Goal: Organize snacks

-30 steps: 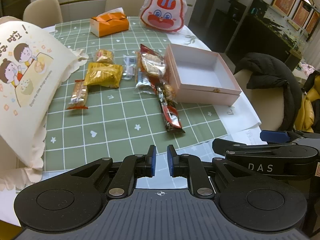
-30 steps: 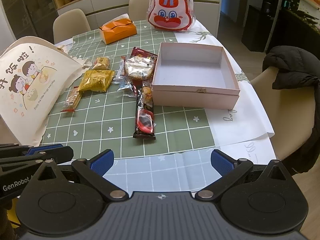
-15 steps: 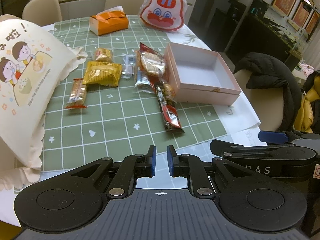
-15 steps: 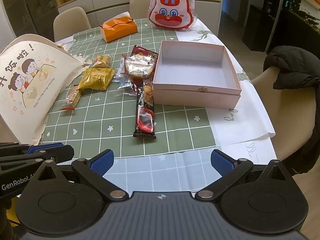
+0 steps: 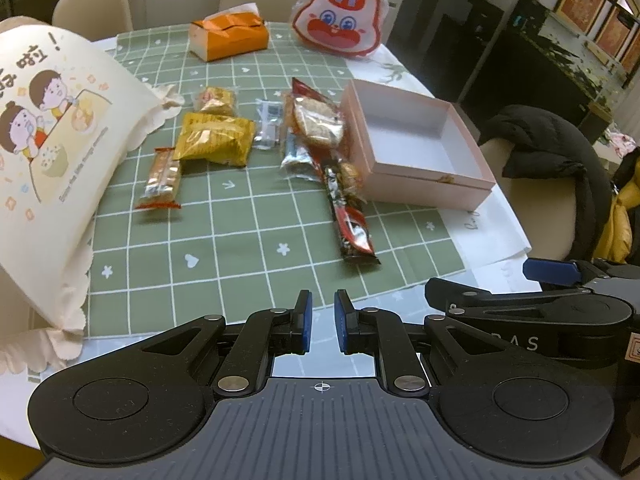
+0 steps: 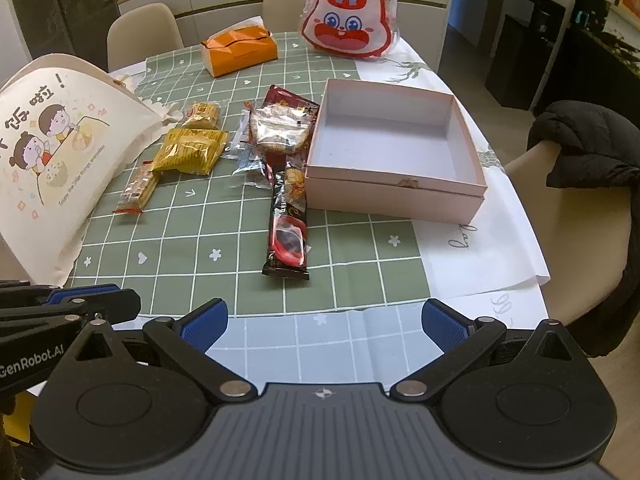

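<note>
We see a bench under a green checked cloth, viewed from both wrist cameras. The left gripper hovers over the near edge with its jaws drawn nearly together and nothing between them. The right gripper hovers alongside with its jaws spread wide, also empty.

The snacks lie in a loose cluster at mid-bench, just left of an open, empty pink box. The long dark snack bar lies nearest the grippers; its long axis runs from near to far, the near end pointing toward the grippers and the far end beside the box's near-left corner. Beyond it a clear-wrapped round cracker rests on a dark red packet. Farther left we note a yellow packet, lying slightly aslant, a small gold-wrapped cake behind it, and a slim orange-ended wafer bar, whose long axis tilts from near-left to far-right.

A cream cartoon-printed bag lies at the left edge. An orange tissue box and a rabbit-faced bag stand at the far side.
</note>
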A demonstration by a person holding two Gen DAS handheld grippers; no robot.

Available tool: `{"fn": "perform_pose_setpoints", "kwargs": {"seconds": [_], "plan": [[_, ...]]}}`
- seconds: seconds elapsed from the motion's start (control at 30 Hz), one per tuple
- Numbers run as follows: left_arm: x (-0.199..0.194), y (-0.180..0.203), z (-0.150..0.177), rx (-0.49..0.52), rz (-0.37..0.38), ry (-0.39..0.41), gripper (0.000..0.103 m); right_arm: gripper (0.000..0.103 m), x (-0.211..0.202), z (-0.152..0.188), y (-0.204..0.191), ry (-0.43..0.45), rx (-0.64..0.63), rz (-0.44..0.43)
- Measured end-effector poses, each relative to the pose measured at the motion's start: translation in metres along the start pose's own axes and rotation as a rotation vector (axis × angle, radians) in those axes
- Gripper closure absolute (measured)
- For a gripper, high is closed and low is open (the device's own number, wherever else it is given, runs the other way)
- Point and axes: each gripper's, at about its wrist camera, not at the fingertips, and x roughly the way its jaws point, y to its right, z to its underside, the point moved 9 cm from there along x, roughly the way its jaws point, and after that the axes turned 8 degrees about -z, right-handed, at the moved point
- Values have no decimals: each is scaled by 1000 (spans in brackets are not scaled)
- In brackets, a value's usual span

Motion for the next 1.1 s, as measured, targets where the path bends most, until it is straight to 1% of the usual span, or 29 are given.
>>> {"fn": "perform_pose_setpoints", "kwargs": {"seconds": [0.17,0.3,0.37,0.4,0.47,0.53,0.57,0.6,0.63,0.67,0.77,0.8,0.87,0.9,0.97,1.0,1.03,1.1], "plan": [[6,-6,-3,-5,-6,-11,87,0,8,-3,-1,-15,1,0],[18,-15,-5,-11,-31,-7,87,0,16,-8,0,-10,11,-11],[28,-20,-5,-27,-4,-3,86,0,21,-12,0,30,19,-46],[35,-24,-4,-41,15,-20,85,0,24,-14,0,57,18,-71],[48,-33,-2,-73,36,-67,85,0,36,-13,-3,78,-9,-102],[63,-45,-3,-121,74,-101,85,0,57,-6,-7,41,-50,-107],[70,-53,-5,-151,98,-118,85,0,67,-2,-8,22,-60,-100],[76,-63,-9,-179,105,-121,85,0,76,2,-8,19,-54,-98],[81,-73,-17,-195,98,-113,85,0,84,4,-7,19,-44,-94],[85,-84,-26,-193,73,-97,85,0,90,6,-6,13,-33,-95],[93,-115,-58,-155,-68,-18,85,0,103,-1,-4,12,26,-142],[96,-124,-71,-146,-95,6,85,0,105,-8,-9,21,27,-173],[102,-136,-88,-148,-105,30,85,0,107,-28,-23,45,-9,-238],[106,-143,-96,-152,-108,39,85,0,110,-43,-35,60,-45,-259],[112,-156,-109,-166,-111,56,85,0,119,-72,-52,76,-99,-257],[115,-162,-112,-169,-114,62,85,0,129,-94,-64,85,-123,-255],[120,-167,-115,-171,-116,62,85,0,139,-110,-72,76,-114,-260],[132,-178,-119,-176,-114,40,85,0,171,-149,-88,51,-120,-275]]}}
